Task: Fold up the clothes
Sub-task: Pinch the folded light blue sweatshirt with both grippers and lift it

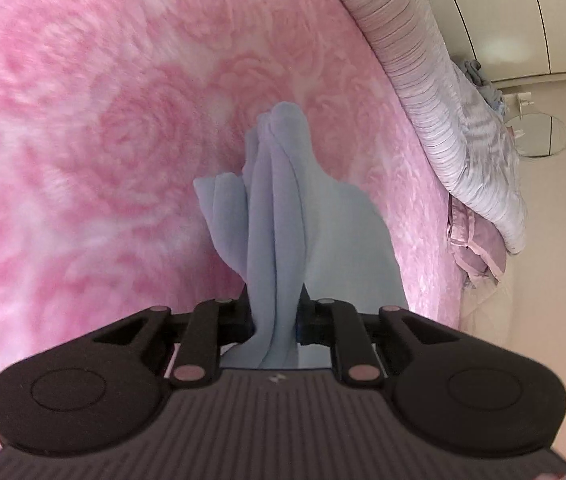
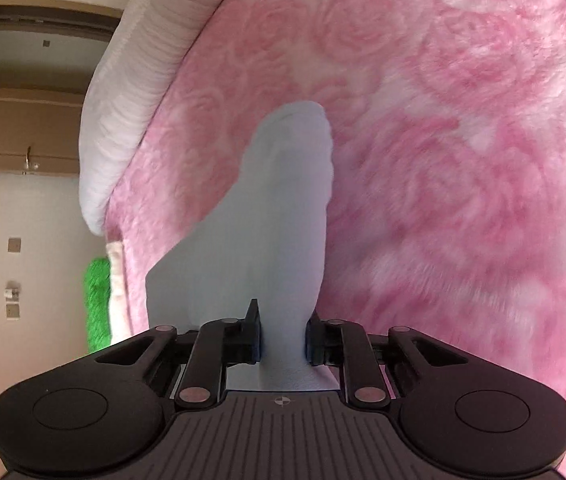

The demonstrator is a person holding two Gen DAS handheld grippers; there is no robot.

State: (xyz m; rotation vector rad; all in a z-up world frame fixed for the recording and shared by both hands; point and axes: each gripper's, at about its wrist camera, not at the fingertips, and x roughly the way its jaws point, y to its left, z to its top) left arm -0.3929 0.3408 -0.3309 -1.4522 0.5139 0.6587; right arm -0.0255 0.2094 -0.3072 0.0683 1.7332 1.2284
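A light blue garment [image 1: 279, 208] hangs in bunched vertical folds over the pink rose-patterned blanket [image 1: 103, 140]. My left gripper [image 1: 275, 320] is shut on a gathered part of it, with cloth squeezed between the black fingers [image 1: 239, 316]. In the right wrist view the same light blue garment [image 2: 267, 220] hangs smoother and flatter, and my right gripper [image 2: 283, 340] is shut on another part of it. Both grippers hold the cloth above the pink blanket [image 2: 463, 140]. The part of the garment between the two grippers is out of view.
A pale ribbed duvet [image 1: 443, 92] lies bunched along the bed's edge, with a mauve pillow [image 1: 479, 252] below it. A white quilt [image 2: 123, 100] borders the blanket in the right view, with something bright green [image 2: 97, 304] by the wall. Cupboards and walls lie beyond.
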